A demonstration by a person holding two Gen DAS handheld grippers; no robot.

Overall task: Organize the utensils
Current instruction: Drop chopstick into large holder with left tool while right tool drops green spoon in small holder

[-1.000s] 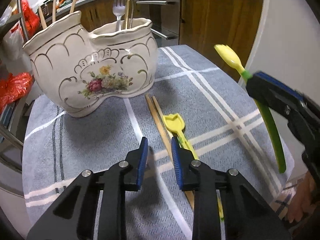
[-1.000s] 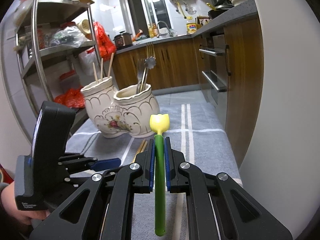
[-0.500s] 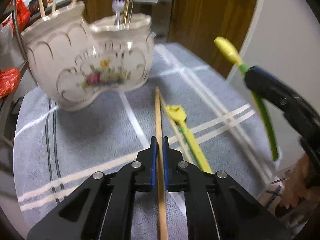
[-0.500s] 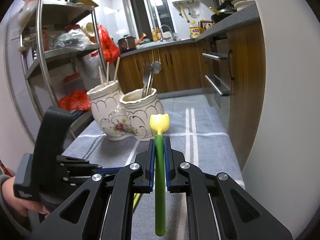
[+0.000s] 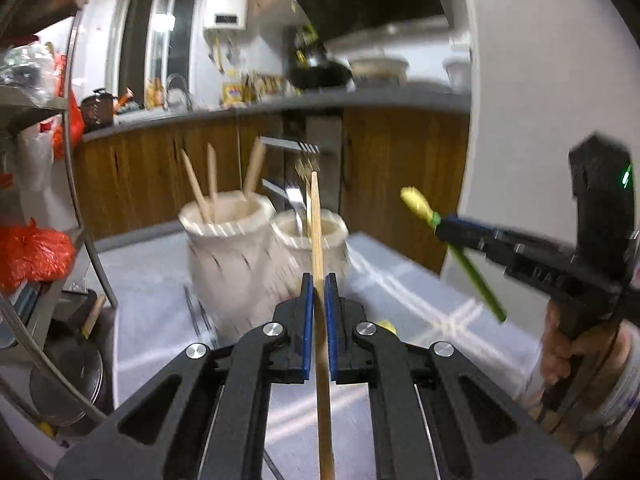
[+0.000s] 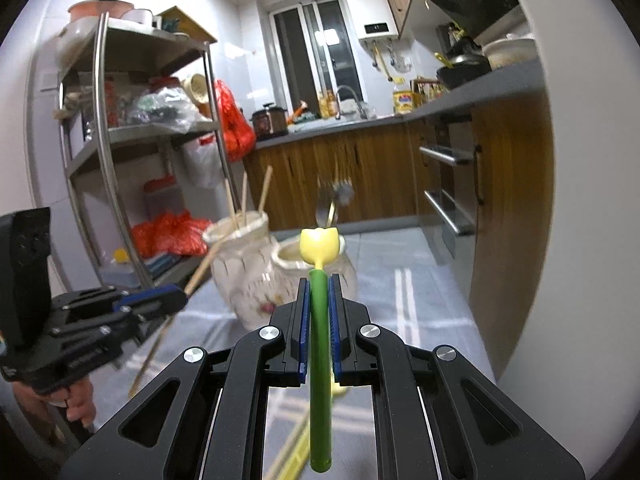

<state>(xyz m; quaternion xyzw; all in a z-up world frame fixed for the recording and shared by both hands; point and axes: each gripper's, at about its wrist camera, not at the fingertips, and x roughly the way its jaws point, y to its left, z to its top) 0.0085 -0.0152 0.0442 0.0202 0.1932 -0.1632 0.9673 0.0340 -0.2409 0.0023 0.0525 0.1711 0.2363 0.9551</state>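
Kitchen table with grey cloth [image 5: 160, 280], left tongs [image 5: 316, 300] clamping raised chopstick [image 5: 318, 240] (blurred), right tongs [image 6: 318, 312] gripping green fork [image 6: 320, 360] level.

The left gripper [image 5: 316, 300] was clamped shut on a chopstick [image 5: 319, 264], raised off the table. The right gripper [image 6: 319, 300] pinched a green utensil [image 6: 319, 356], level beside it.

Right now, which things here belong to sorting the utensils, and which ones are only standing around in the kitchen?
For the job:
- chopstick in the left gripper
- green spoon in the right gripper
- holder with chopsticks and forks
- yellow spoon on the cloth

Just around:
- metal shelf
- red bags
- rice cooker
- water heater
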